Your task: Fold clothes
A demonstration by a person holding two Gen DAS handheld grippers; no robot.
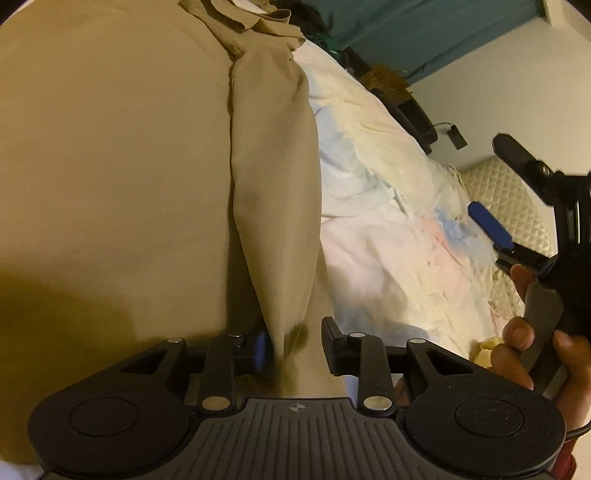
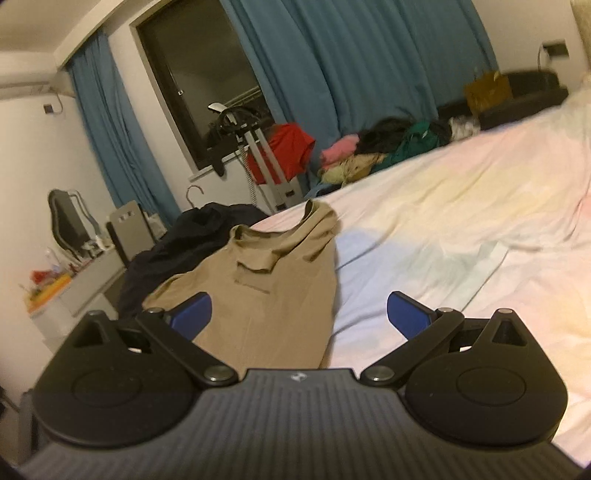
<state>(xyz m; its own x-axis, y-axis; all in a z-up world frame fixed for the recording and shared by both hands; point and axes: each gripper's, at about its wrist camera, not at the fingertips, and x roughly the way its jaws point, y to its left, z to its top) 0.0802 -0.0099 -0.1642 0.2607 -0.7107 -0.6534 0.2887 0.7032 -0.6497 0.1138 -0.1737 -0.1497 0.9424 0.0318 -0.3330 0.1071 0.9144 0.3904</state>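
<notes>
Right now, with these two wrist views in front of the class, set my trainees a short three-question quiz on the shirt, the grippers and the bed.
1. True or false: the right gripper has its fingers spread with no cloth between them.
2. Multiple choice: which part of the tan shirt lies farthest from the left gripper? A) the collar B) a sock C) a belt
3. Fill in: the shirt lies on a pastel ___.

Key
1. True. Its blue pads stand wide apart over shirt and sheet.
2. A. The collar is at the far end.
3. Bedsheet.
</notes>
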